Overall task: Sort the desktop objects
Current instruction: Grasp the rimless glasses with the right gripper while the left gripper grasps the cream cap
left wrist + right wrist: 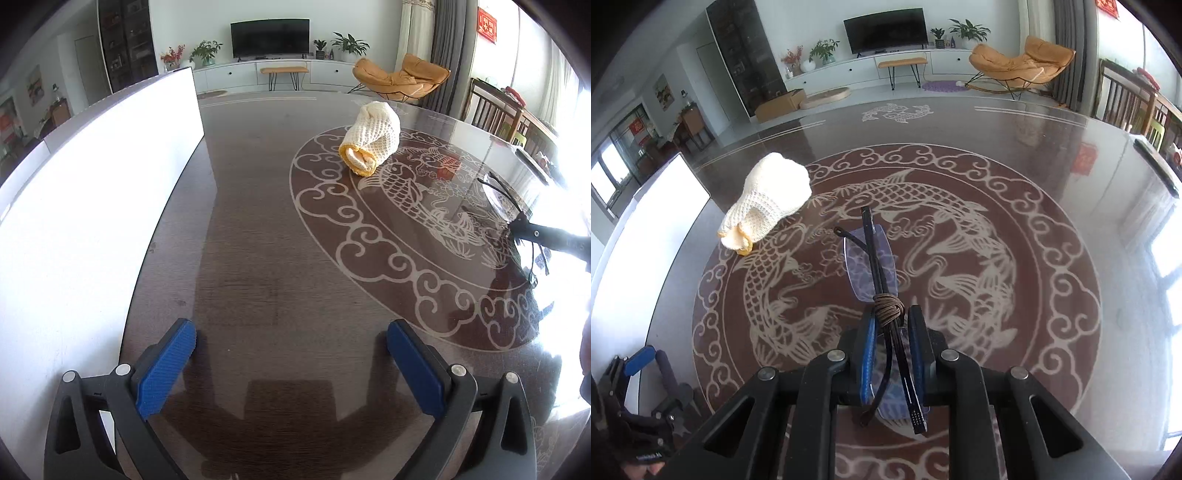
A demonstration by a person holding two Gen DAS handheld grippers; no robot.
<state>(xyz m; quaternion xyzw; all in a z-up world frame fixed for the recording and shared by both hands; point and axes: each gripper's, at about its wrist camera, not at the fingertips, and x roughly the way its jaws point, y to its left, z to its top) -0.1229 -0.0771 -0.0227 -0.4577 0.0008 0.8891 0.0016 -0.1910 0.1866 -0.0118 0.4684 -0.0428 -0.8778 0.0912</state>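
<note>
Right, on my left wrist view the left gripper (291, 365) hangs wide apart and empty over the near edge of the table (258, 221), white box (92, 206) along the left edge, rolled knit cloth (371, 142) out toward the far middle. Over to the right wrist view: my right gripper (894, 354) is clamped on the folded glasses (875, 273), cord-wrapped, lifted over the carp medallion. I reckon those thin arms could pivot or slip if I swing fast.
</note>
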